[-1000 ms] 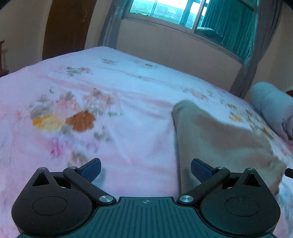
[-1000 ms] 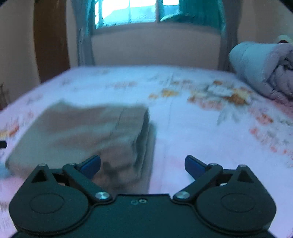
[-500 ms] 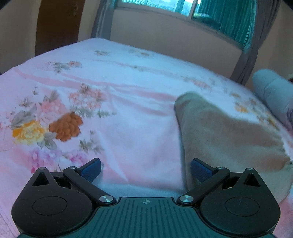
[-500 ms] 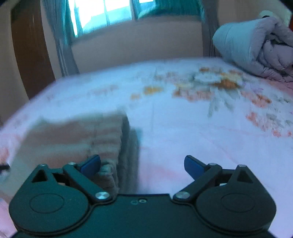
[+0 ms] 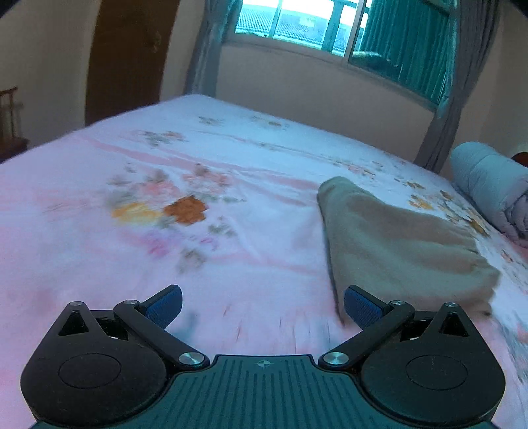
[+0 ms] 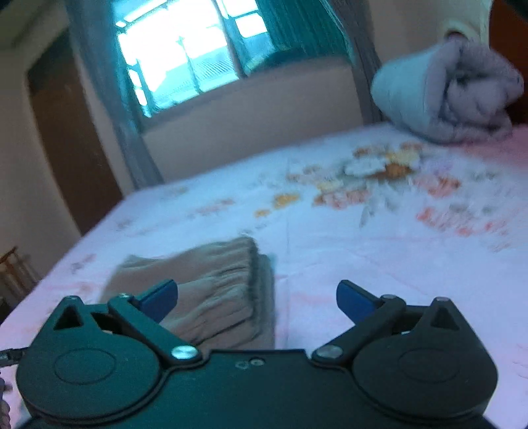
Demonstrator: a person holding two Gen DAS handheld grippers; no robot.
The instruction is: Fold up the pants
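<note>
Daylight enters through the far window, which glares white and blown out in the right wrist view. The room is dim with a cool bluish cast. Motion blur smears the floral bedsheet and the rolled blanket. Fisheye bends the walls at the edges

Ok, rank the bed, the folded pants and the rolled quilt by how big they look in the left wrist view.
1. Bed: fills most of the frame.
2. Pants: a mid-sized patch on the right.
3. Quilt: smallest, but it lies farther off and the frame edge cuts it, so this rank is unsure.
</note>
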